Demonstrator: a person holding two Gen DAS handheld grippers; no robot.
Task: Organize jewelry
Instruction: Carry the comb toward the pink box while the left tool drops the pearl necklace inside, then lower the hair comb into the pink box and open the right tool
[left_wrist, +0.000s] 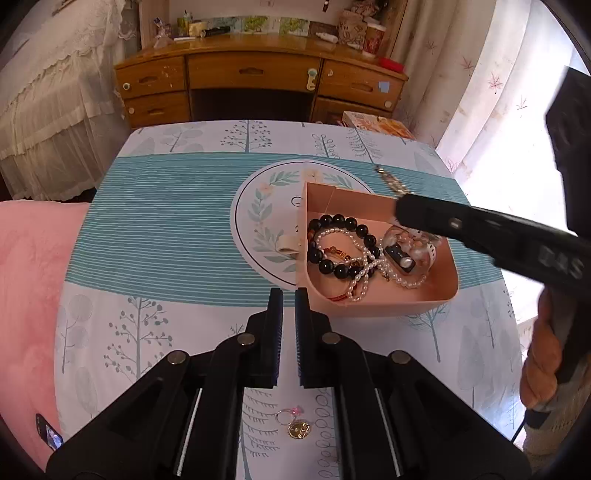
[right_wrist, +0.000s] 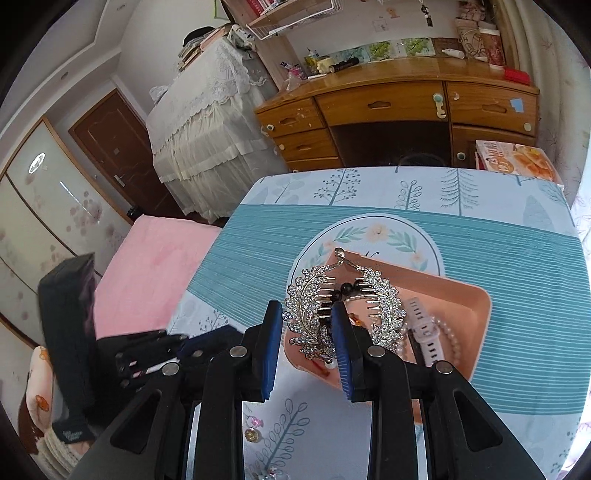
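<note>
The pink tray (left_wrist: 376, 310) sits near the middle of the table (left_wrist: 155, 221); it already holds a black bead bracelet (left_wrist: 332, 240), a pearl string (left_wrist: 364, 266) and a watch (right_wrist: 424, 334); a gold charm (left_wrist: 297, 430) waits by the near edge. The right gripper (right_wrist: 304, 352) hangs over the tray, fingers spread; whether it holds the sparkly leaf comb (right_wrist: 314, 306) I cannot tell. The left gripper (left_wrist: 289, 332) is nearly closed, holding nothing.

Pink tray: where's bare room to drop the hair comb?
The pink plastic tray has bare floor at its far corner, behind the black bead bracelet. The near half is crowded with the white pearl strand and watch.
</note>
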